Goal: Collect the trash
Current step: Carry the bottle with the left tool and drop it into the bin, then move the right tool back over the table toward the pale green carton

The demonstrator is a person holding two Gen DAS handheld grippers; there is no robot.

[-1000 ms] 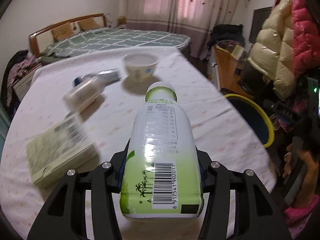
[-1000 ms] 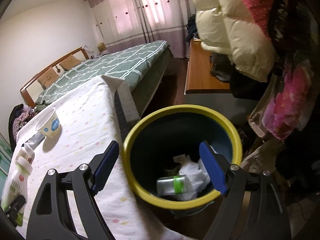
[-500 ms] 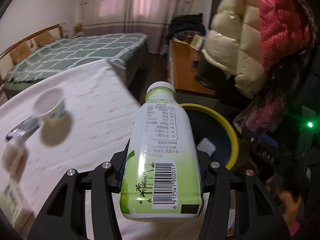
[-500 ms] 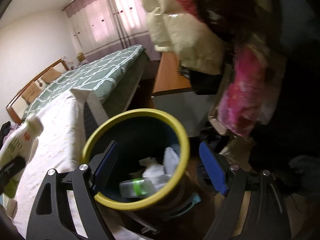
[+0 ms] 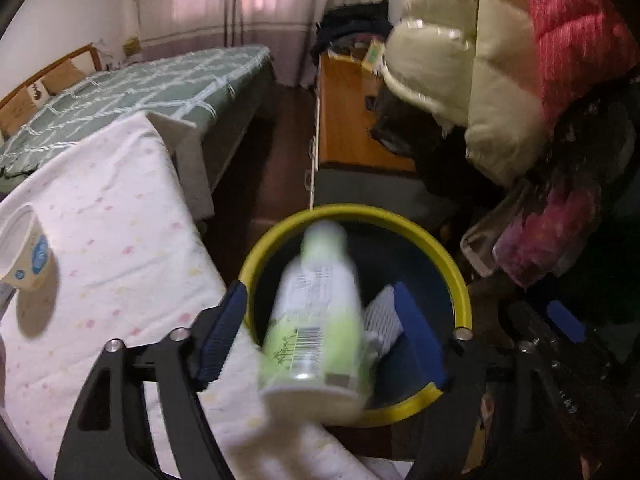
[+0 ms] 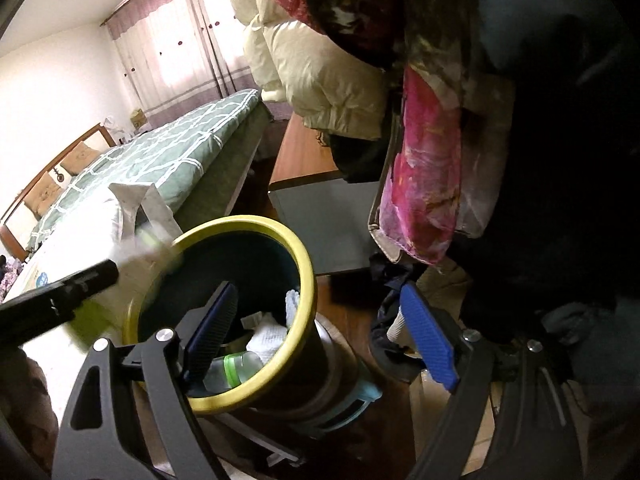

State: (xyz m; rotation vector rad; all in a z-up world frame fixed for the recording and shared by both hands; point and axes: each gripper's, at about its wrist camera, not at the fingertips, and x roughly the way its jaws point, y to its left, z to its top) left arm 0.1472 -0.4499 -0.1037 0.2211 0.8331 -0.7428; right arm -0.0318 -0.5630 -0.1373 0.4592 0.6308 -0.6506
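Note:
A white and green plastic bottle point(image 5: 314, 320) is blurred in mid-air between the spread fingers of my left gripper point(image 5: 320, 336), over the yellow-rimmed dark bin point(image 5: 460, 284). The left gripper is open and no pad touches the bottle. In the right wrist view the bottle point(image 6: 136, 268) is a blur at the bin's left rim point(image 6: 308, 280), beside the left gripper's finger. My right gripper point(image 6: 320, 332) is open and empty above the bin's right side. The bin holds a clear bottle with a green band point(image 6: 234, 368) and white paper point(image 6: 268, 336).
The table with a white dotted cloth point(image 5: 120, 248) lies left of the bin and carries a paper cup point(image 5: 24, 256). A bed point(image 5: 160, 80) stands behind, a wooden desk point(image 5: 344, 112) beyond the bin. Puffy jackets point(image 5: 480, 80) and hanging clothes crowd the right.
My left gripper swung right from the table to over the bin and opened, letting go of the bottle, which now drops toward the bin. My right gripper shifted right of the bin.

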